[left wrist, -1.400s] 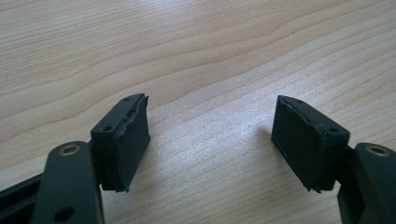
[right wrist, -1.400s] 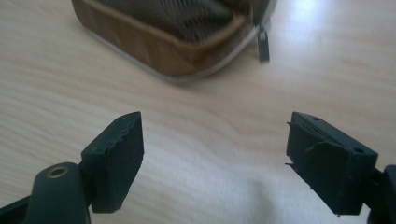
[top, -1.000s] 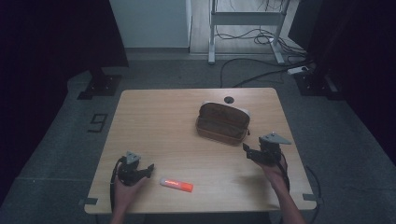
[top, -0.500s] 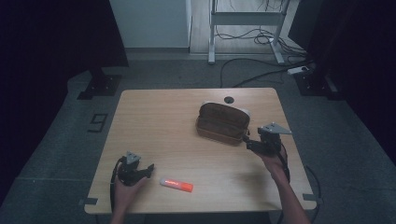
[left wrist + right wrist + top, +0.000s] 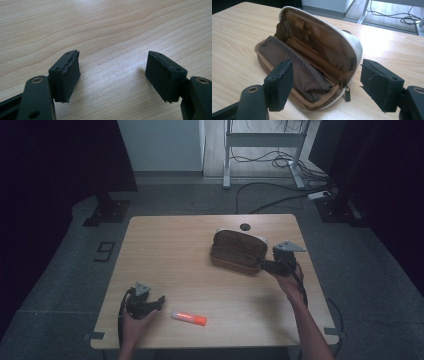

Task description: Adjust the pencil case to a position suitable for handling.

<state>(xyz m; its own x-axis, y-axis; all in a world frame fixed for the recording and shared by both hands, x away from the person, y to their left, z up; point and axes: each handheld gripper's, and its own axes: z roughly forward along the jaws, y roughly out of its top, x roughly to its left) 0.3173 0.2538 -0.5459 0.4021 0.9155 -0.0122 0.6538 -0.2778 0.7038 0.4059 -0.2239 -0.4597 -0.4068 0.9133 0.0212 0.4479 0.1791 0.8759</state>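
A brown pouch (image 5: 237,251) with a white outer shell lies open on the wooden table (image 5: 185,245), right of the middle. In the right gripper view the pouch (image 5: 312,60) shows a mesh pocket and a brown lining. My right gripper (image 5: 263,266) is open at the pouch's right end, its jaws on either side of that end (image 5: 324,85) without touching it. My left gripper (image 5: 159,301) rests open near the front left edge, and over bare wood in its own view (image 5: 113,75). An orange and white tube (image 5: 189,318) lies just right of it.
A round black cable hole (image 5: 244,226) sits in the table behind the pouch. Beyond the table stand a white metal frame (image 5: 262,142) and cables (image 5: 280,200) on the grey floor. A black stand base (image 5: 107,212) is at the left.
My right gripper has moved forward and left, up to the pouch's right end. The left gripper, the tube and the pouch have stayed put.
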